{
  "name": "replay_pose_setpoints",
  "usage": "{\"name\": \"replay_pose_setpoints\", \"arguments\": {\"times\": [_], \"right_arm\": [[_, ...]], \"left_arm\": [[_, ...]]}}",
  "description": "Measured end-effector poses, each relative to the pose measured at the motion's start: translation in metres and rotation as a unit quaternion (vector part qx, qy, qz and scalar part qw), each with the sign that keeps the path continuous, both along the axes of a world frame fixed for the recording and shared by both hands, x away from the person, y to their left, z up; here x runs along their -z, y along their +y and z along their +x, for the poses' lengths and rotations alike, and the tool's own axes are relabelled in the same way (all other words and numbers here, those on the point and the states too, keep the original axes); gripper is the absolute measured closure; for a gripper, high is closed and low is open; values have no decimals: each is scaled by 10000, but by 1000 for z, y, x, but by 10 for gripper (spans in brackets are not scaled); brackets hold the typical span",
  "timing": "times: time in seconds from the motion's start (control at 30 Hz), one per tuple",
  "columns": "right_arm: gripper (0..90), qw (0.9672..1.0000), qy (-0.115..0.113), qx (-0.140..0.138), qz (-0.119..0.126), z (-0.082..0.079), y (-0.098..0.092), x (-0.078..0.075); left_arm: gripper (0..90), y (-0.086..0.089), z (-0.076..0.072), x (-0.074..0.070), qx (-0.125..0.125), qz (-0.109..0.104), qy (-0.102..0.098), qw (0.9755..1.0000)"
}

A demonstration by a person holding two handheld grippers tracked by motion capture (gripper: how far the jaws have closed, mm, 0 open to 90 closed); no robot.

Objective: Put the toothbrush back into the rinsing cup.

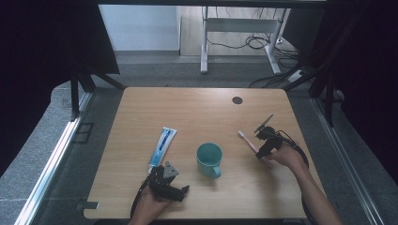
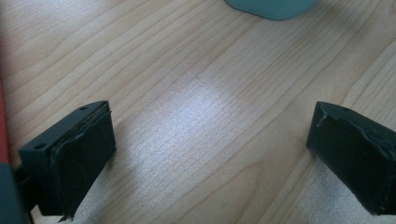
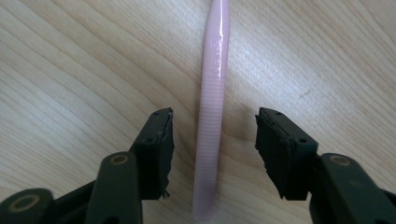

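On the left of the wooden table (image 1: 141,108) a toothpaste tube (image 1: 162,146) lay flat, its cap end towards the person; just beside its near end the left gripper (image 1: 165,179) rested low over the wood in the person's left hand (image 1: 151,205), its jaws spread wide and released, with bare table between them in the left gripper view and the base of the cup (image 2: 273,8) showing at the top edge there; in the middle of the table stood a teal cup (image 1: 209,158), upright, its handle turned towards the person, apart from the tube and from both grippers; to the right of the cup a pink toothbrush (image 1: 248,143) lay on the wood, its bristled head pointing away from the person; the right gripper (image 1: 264,146) was set over its handle, and in the right gripper view the toothbrush (image 3: 212,116) ran straight up between the two jaws, a gap on either side, neither pad pressing on it, so nothing was grasped.
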State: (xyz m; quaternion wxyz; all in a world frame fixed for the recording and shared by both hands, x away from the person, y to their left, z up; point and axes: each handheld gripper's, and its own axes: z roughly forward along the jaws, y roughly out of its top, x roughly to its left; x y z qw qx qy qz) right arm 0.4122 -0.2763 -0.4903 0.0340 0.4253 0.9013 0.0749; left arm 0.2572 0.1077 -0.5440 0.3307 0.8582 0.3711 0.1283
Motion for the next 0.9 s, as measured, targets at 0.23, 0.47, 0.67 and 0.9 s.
{"name": "replay_pose_setpoints", "arguments": {"times": [0.23, 0.47, 0.67, 0.9], "right_arm": [[545, 10000, 74, 9, -6, 7, 4, -1], [607, 9997, 253, -68, -27, 16, 10, 0], [645, 9992, 360, -98, -137, 22, 16, 4], [705, 9988, 420, -39, -239, 25, 18, 9]], "left_arm": [[12, 0, 0, 0, 6, 4, -3, 10000], [12, 0, 0, 0, 6, 4, -3, 10000], [12, 0, 0, 0, 8, 5, -4, 10000], [12, 0, 0, 0, 9, 7, -6, 10000]]}}
